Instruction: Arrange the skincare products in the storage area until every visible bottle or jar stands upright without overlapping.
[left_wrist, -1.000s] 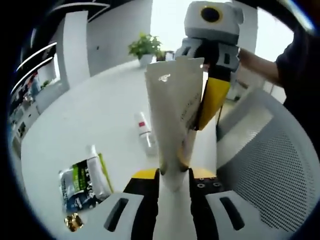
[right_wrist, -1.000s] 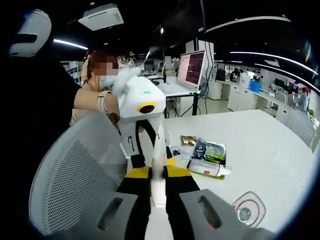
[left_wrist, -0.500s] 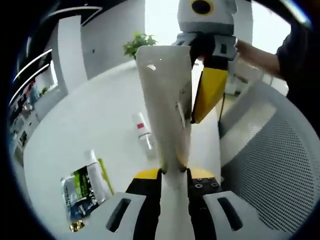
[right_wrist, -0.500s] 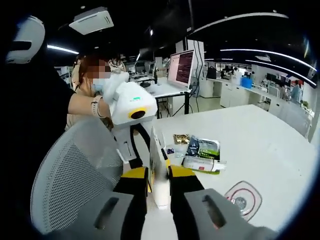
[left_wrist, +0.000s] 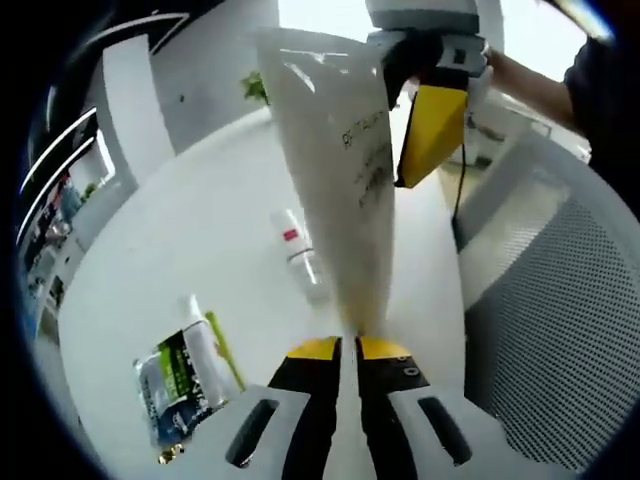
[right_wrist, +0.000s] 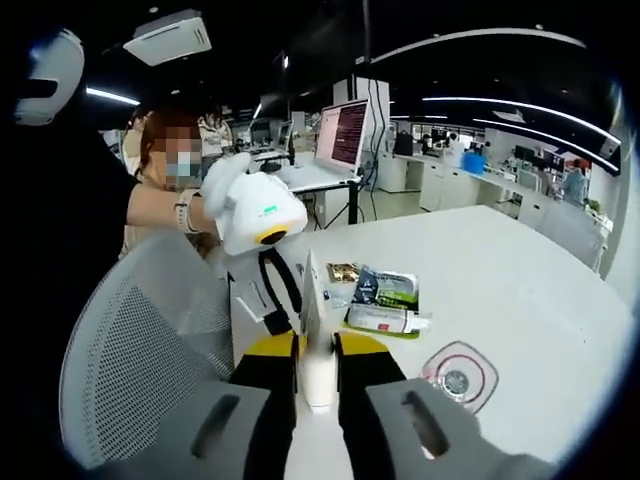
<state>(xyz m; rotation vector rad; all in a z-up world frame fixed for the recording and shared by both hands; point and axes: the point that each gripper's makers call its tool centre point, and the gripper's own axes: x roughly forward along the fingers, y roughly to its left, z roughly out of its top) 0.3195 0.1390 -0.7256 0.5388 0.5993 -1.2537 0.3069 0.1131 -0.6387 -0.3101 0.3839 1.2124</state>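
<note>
Both hand-held grippers clench 1 white tube in the air above the bench — the left hand-held gripper at its narrow end, the right hand-held gripper on its flat edge — its long axis running straight out from the left jaws, while a small bottle lies flat beyond.

Left gripper: jaws nearly closed, pinching the white tube.
Right gripper: jaws clamped on the same tube's other end.
</note>
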